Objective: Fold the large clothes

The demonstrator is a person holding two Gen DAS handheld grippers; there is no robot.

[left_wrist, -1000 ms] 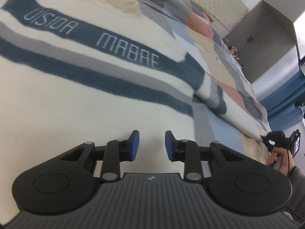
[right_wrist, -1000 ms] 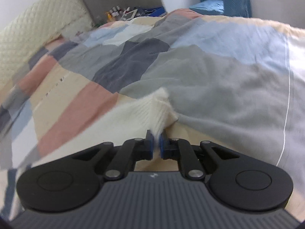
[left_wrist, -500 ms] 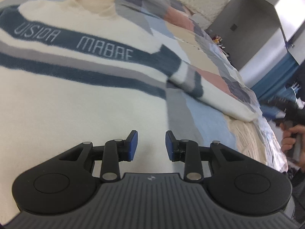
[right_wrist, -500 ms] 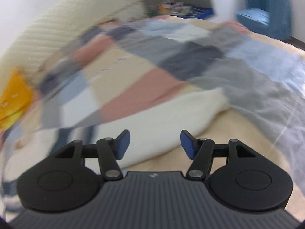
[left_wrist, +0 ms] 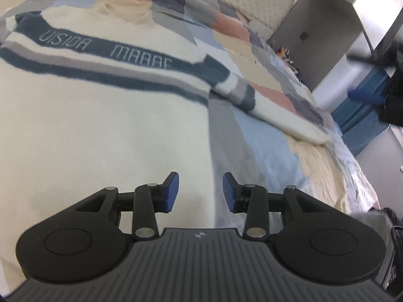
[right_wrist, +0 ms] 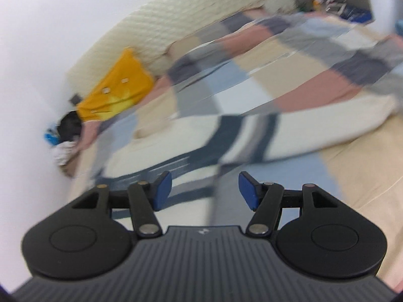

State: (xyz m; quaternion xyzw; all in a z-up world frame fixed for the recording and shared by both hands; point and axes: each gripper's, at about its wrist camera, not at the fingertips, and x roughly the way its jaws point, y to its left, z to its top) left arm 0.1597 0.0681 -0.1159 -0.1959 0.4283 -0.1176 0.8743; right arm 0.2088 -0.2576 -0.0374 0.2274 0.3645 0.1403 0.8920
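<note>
While spread flat on the patchwork quilt (left_wrist: pixel 254 148) of the bed, front up, lay with one sleeve (left_wrist: pixel 272 110) stretched sideways: the cream sweater (left_wrist: pixel 105 125). Beyond it, a yellow cushion (right_wrist: pixel 118 90) against the quilted headboard (right_wrist: pixel 201 10), a grey cabinet (left_wrist: pixel 325 27) at the bedside. Left gripper (left_wrist: pixel 200 191): jaws just been opening, partly apart, nothing between, hovering over the hem edge. Right gripper (right_wrist: pixel 205 188): jaws wide apart, empty, clear of the cloth; view blurred.
</note>
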